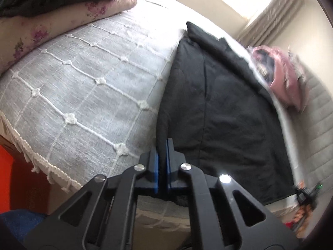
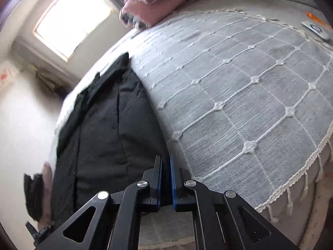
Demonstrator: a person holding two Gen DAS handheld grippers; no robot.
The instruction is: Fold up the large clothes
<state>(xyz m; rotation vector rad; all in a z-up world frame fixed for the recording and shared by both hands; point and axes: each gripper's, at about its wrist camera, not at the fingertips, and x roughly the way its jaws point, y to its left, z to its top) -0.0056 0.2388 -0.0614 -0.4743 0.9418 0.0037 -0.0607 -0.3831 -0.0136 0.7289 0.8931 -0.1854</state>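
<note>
Black garment (image 1: pixel 224 108) flat on grey bedspread (image 1: pixel 87 87), near bed edge. Left gripper (image 1: pixel 162 152) clenched on hem; right gripper (image 2: pixel 165 166) pinching opposite corner. Open bedspread both sides.

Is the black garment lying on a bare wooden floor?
No, the black garment lies on a bed, on the grey bedspread with a white knotted grid pattern.

Black claw (image 1: pixel 163 145), blue pads (image 1: pixel 156 166)
</note>
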